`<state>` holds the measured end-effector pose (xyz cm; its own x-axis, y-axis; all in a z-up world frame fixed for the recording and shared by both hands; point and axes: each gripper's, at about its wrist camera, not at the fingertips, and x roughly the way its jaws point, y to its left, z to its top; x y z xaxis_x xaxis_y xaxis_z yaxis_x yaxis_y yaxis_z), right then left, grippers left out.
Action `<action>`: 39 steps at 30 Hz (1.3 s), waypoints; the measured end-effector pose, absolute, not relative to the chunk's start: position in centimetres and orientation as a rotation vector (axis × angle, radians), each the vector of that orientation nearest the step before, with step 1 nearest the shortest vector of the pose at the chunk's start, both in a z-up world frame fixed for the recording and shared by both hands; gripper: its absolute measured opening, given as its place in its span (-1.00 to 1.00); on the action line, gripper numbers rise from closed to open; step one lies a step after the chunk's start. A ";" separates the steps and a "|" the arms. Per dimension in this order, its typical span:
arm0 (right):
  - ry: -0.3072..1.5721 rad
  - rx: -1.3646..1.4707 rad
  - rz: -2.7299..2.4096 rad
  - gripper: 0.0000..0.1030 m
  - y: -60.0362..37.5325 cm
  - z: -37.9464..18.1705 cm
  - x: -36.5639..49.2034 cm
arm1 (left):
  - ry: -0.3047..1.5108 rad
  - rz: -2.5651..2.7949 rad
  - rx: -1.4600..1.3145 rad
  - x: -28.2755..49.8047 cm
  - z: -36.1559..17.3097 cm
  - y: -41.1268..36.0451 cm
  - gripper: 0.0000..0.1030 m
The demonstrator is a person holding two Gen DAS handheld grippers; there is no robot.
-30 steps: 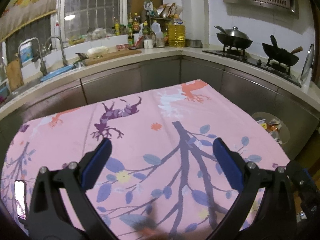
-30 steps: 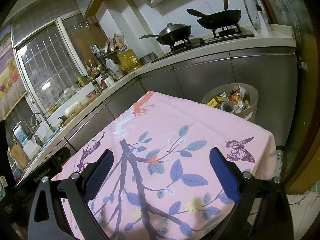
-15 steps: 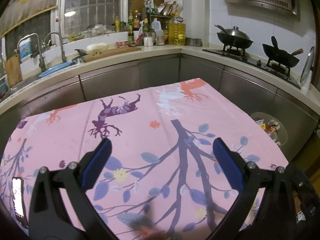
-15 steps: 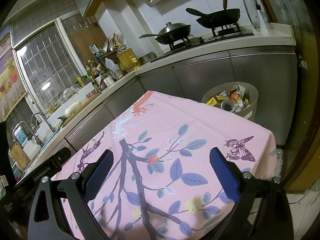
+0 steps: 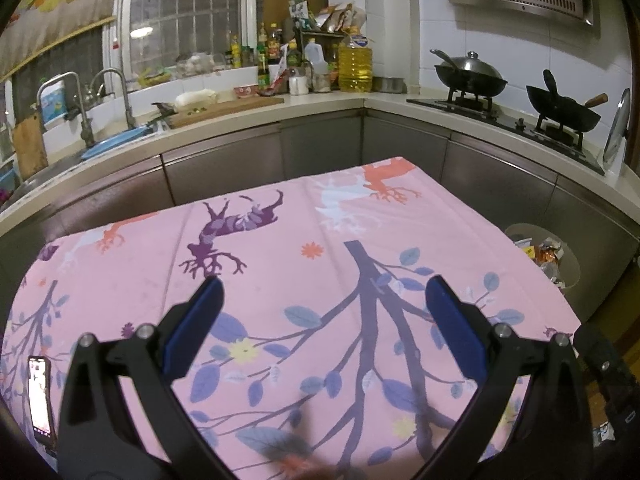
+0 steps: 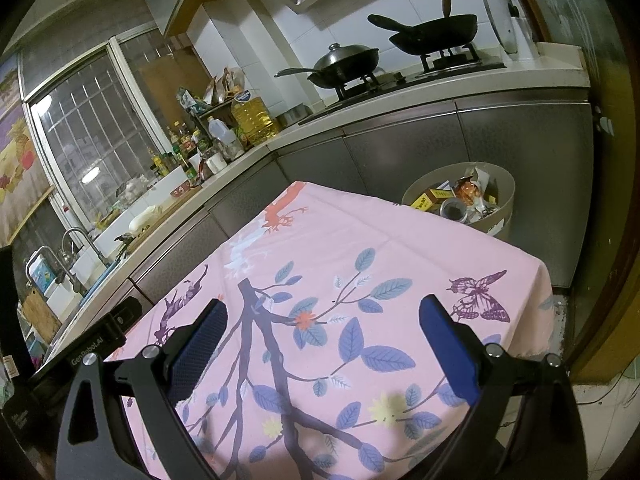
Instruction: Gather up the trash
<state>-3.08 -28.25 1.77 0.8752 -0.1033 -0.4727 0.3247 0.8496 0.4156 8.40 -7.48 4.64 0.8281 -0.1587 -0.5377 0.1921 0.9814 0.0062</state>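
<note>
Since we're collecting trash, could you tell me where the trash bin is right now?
In the right wrist view the trash bin stands on the floor past the pink tablecloth's far right corner, against the grey cabinets below the stove.

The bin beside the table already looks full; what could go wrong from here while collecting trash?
1. The bin holds boxes and wrappers up near its rim, so another piece dropped in may slide out onto the floor.
2. A phone lies on the tablecloth near the left gripper; it could be bumped or taken for trash.
3. The loose cloth hangs over the edge near the right gripper; an open finger may snag and drag it.
</note>
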 end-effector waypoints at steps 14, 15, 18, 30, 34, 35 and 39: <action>0.451 0.513 -0.238 0.81 -28.3 1.8 -3.2 | 0.572 -0.187 0.078 8.4 4.4 -7.7 0.88; 0.450 0.515 -0.240 0.81 -28.3 1.7 -3.2 | 0.572 -0.186 0.077 8.4 4.4 -7.8 0.88; 0.452 0.518 -0.241 0.81 -28.4 1.7 -3.2 | 0.580 -0.190 0.078 8.5 4.3 -7.7 0.88; 0.458 0.531 -0.247 0.81 -28.5 1.5 -3.4 | 0.602 -0.206 0.115 8.9 3.7 -8.8 0.88; 0.461 0.539 -0.251 0.81 -28.4 1.2 -3.5 | 0.605 -0.208 0.113 8.9 3.7 -8.8 0.88; 0.461 0.538 -0.251 0.81 -28.4 1.2 -3.5 | 0.605 -0.209 0.113 8.9 3.7 -8.8 0.88; 0.462 0.539 -0.251 0.81 -28.4 1.3 -3.5 | 0.607 -0.209 0.116 8.9 3.7 -8.9 0.88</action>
